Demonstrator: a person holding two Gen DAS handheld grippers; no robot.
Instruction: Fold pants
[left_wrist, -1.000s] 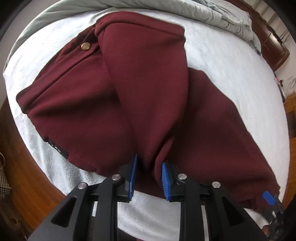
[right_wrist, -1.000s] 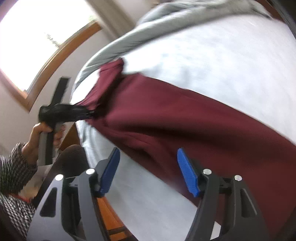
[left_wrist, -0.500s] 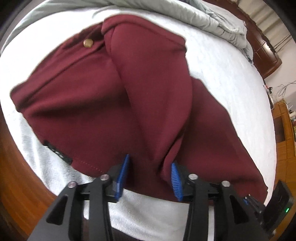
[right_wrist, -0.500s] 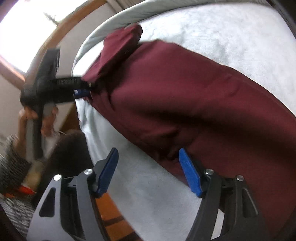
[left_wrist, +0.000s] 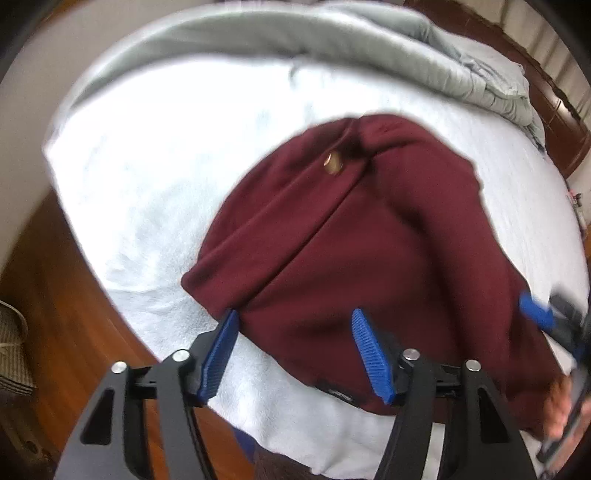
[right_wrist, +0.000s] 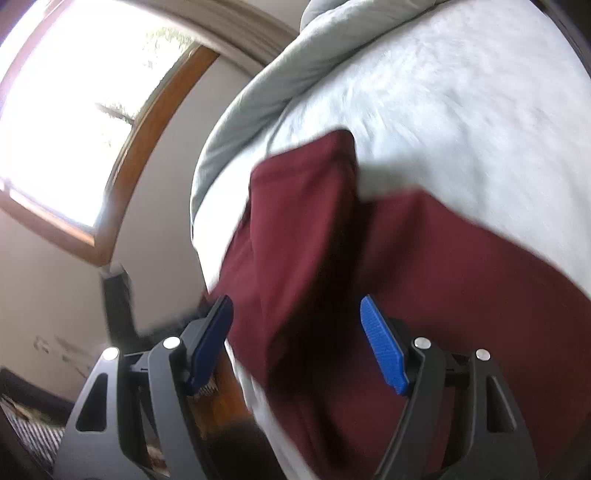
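Dark red pants (left_wrist: 362, 236) with a brass button (left_wrist: 332, 163) lie folded over on the white bed (left_wrist: 155, 177). My left gripper (left_wrist: 295, 354) hovers over their near left edge; its jaws are opening and the blue pads press on nothing. At the right edge of the left wrist view a hand holds my right gripper (left_wrist: 543, 321). In the right wrist view my right gripper (right_wrist: 299, 343) stands over the pants (right_wrist: 369, 266) near the bed's corner; its jaws are opening too, clear of the cloth.
A grey duvet (left_wrist: 369, 48) is bunched along the far side of the bed. Wooden floor (left_wrist: 55, 295) lies below the near bed edge. Dark wooden furniture (left_wrist: 554, 110) stands at the far right. A bright window (right_wrist: 74, 110) is on the wall left of the bed.
My left gripper let go of the pants fold, opened and slid left along the bed. My right gripper swung left toward the folded end, opening a little wider.
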